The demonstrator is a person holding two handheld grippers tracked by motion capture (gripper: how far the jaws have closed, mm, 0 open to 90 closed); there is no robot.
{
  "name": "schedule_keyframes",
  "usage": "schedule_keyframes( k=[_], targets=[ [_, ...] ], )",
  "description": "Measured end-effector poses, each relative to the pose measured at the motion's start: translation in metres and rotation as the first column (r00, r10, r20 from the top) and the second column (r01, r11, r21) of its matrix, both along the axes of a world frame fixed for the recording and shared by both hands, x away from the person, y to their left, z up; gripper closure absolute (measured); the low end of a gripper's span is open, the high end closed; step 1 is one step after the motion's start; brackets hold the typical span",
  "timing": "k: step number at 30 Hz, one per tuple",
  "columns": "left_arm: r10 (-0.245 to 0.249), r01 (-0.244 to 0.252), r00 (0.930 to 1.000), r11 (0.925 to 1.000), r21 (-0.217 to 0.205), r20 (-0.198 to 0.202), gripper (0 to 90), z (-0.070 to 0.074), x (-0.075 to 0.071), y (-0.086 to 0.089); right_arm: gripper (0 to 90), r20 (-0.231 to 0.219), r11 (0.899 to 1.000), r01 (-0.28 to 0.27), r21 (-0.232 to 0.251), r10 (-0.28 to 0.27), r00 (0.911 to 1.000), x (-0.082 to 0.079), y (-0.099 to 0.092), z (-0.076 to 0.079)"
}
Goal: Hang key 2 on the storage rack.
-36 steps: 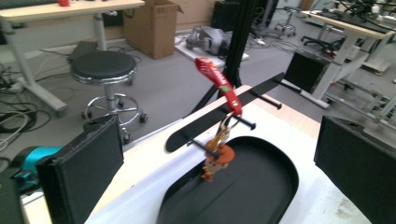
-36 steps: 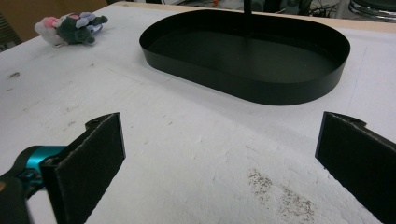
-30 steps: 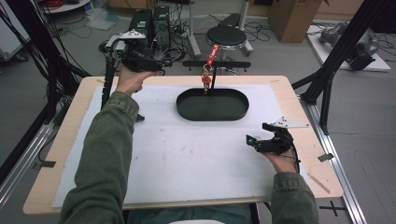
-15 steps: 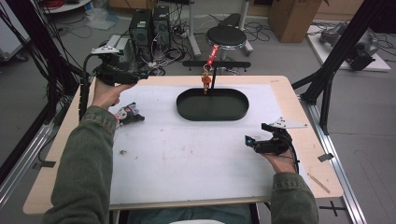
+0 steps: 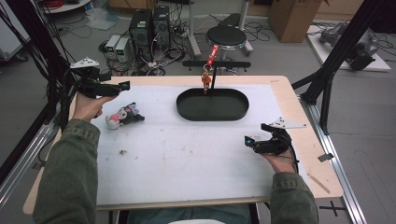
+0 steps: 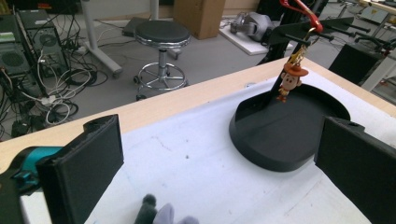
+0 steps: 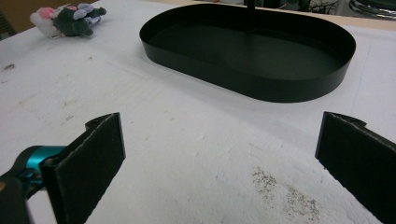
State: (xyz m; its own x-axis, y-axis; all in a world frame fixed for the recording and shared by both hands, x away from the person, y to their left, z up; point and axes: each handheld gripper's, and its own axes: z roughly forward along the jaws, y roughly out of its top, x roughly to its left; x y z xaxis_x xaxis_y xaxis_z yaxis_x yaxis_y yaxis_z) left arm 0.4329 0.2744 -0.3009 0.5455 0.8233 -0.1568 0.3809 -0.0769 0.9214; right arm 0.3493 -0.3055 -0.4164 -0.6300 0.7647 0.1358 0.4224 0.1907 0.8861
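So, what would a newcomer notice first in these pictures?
Probably the black oval tray at the far middle of the white mat, with a small cowboy figure charm hanging on a hook above it. Next, the little plush toy lying at the mat's left, just below the raised left gripper, whose jaws stand open.

Grey-and-pink plush toy (image 5: 122, 115), black tray (image 5: 187, 110)

left gripper (image 5: 122, 86) raised, jaws wide apart, right gripper (image 5: 249, 141) apparently resting low, jaws spread
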Motion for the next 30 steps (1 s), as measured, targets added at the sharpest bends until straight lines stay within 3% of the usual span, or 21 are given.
schedule_keyframes(
  k=[8, 14, 20, 23, 30],
  targets=[
    [0.017, -0.016, 0.9993, 0.9994, 0.031, -0.032, 1.7, -0.019, -0.008, 0.018, 0.4, -0.005, 1.0, 0.0, -0.008, 0.0, 1.0, 0.0, 0.001, 0.0],
    [0.0, 0.002, 0.9983, 0.9997, 0.025, -0.058, 1.7, -0.038, -0.012, 0.026, 0.4, -0.008, 1.0, 0.0, -0.018, 0.0, 1.0, 0.0, 0.001, -0.001],
    [0.009, -0.003, 0.993, 0.9987, 0.051, -0.118, 1.7, -0.06, -0.011, 0.035, 0.4, -0.007, 1.0, -0.003, -0.021, 0.003, 1.0, 0.0, 0.002, -0.001],
    [0.002, 0.004, 0.9899, 0.9991, 0.043, -0.142, 1.7, -0.069, -0.011, 0.038, 0.4, -0.013, 1.0, -0.003, -0.027, 0.002, 0.9999, 0.0, 0.003, -0.001],
    [0.004, 0.018, 0.9818, 0.9931, 0.116, -0.19, 1.7, -0.087, -0.004, 0.039, 0.4, -0.012, 0.999, -0.001, -0.038, 0.001, 0.9999, -0.001, 0.004, -0.002]
  ],
)
